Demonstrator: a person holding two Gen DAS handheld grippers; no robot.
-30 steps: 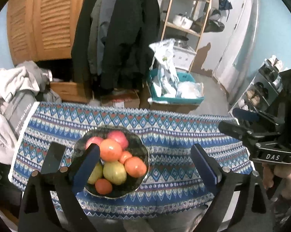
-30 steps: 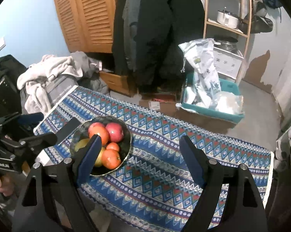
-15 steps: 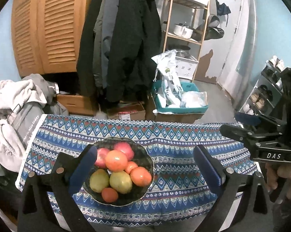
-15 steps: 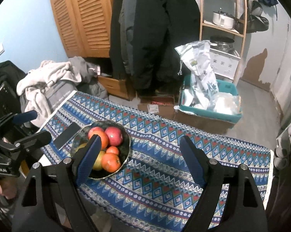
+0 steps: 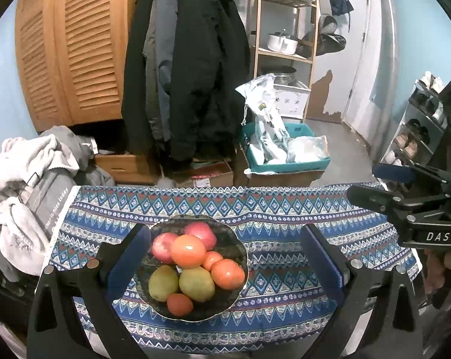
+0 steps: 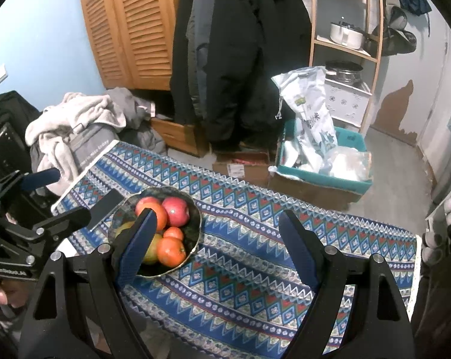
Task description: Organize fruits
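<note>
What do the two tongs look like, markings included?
Both tongs, left and right, have black angular frames with silver bolts and blue pads on the fingers. The right one's side reads DAS in white; the left's white lettering is too blurred to read.

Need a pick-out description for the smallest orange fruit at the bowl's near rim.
Find the blue patterned tablecloth; on it sits a dark bowl piled with fruit. At the rim nearest the camera lies the small orange fruit, just below two yellow-green pears, lowest in the pile.

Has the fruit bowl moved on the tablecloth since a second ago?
No. The bowl sits on the same spot of the tablecloth, near its left end, in the right wrist view; only the camera framing shifts.
</note>
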